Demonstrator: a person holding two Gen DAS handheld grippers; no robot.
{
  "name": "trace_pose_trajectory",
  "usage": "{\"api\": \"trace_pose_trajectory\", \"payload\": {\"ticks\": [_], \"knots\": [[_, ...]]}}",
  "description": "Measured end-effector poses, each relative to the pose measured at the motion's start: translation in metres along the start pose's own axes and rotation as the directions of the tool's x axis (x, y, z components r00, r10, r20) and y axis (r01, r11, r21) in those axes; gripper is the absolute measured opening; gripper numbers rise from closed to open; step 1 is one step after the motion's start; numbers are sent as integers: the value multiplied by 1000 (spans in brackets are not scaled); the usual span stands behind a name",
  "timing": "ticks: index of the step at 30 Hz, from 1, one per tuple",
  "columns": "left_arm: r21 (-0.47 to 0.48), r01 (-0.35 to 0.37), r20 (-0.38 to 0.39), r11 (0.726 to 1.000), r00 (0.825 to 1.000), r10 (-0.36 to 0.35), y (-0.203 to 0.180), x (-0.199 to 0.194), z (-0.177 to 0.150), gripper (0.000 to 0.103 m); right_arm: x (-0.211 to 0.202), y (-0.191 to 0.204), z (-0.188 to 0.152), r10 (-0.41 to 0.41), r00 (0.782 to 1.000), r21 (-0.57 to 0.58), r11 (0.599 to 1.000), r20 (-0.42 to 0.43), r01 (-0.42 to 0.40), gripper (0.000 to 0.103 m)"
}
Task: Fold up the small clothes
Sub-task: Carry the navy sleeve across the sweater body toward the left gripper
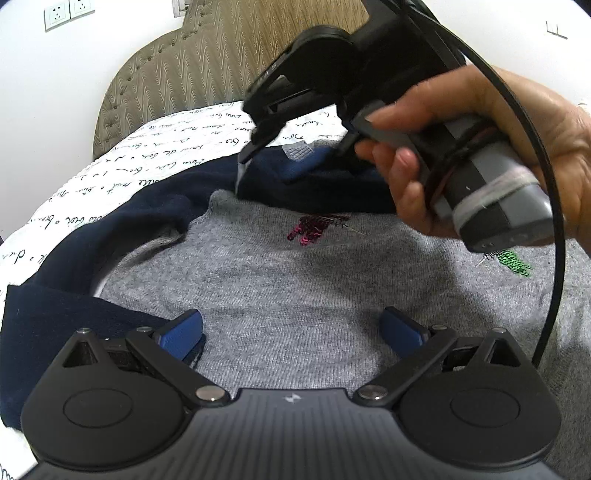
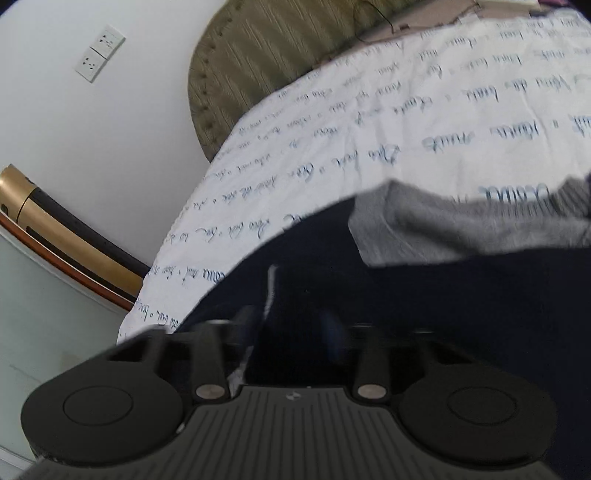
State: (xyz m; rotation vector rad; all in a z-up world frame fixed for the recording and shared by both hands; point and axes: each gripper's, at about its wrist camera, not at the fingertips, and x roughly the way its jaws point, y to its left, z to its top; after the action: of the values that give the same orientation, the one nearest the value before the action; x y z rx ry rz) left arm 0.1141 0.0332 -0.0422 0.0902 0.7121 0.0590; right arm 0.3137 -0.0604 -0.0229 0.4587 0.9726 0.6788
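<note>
A small grey knit sweater (image 1: 295, 288) with navy sleeves and collar lies on the bed, with a pink sequin patch (image 1: 314, 229) and a green one (image 1: 515, 262). My left gripper (image 1: 291, 332) is open just above the grey front, blue pads apart. My right gripper (image 1: 255, 158) shows in the left wrist view, held by a hand, shut on the navy collar edge (image 1: 317, 177) at the sweater's far side. In the right wrist view the gripper (image 2: 291, 325) is closed on navy fabric (image 2: 443, 314), blurred, with grey knit (image 2: 424, 229) beyond.
The bed has a white sheet printed with script (image 1: 129, 162) (image 2: 406, 129). A padded olive headboard (image 1: 192, 74) stands behind. Wall sockets (image 1: 66, 13) are on the white wall. A gold and black rail (image 2: 55, 229) is at the bed's side.
</note>
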Motion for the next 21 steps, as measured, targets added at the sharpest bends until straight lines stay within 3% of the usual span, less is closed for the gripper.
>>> {"api": "trace_pose_trajectory", "payload": {"ticks": [4, 6, 9, 15, 19, 21], "knots": [[1, -1, 0, 1000, 1000, 1, 0, 0, 0, 103, -26, 1, -8, 65, 997, -30, 998, 51, -63, 57], [3, -3, 0, 1000, 1000, 3, -1, -1, 0, 103, -27, -2, -9, 44, 998, -25, 999, 33, -43, 66], [2, -2, 0, 1000, 1000, 2, -1, 0, 0, 103, -20, -7, -15, -35, 999, -27, 999, -28, 35, 66], [7, 22, -24, 1000, 999, -22, 5, -19, 2, 103, -58, 5, -30, 22, 998, -40, 999, 56, -19, 70], [-41, 69, -31, 997, 997, -70, 32, -49, -1, 103, -76, 15, -49, 12, 999, -95, 995, 45, -8, 70], [-95, 36, -40, 995, 998, -40, 54, -63, -4, 103, -79, 20, -61, 33, 999, -107, 994, 19, -30, 70]]}}
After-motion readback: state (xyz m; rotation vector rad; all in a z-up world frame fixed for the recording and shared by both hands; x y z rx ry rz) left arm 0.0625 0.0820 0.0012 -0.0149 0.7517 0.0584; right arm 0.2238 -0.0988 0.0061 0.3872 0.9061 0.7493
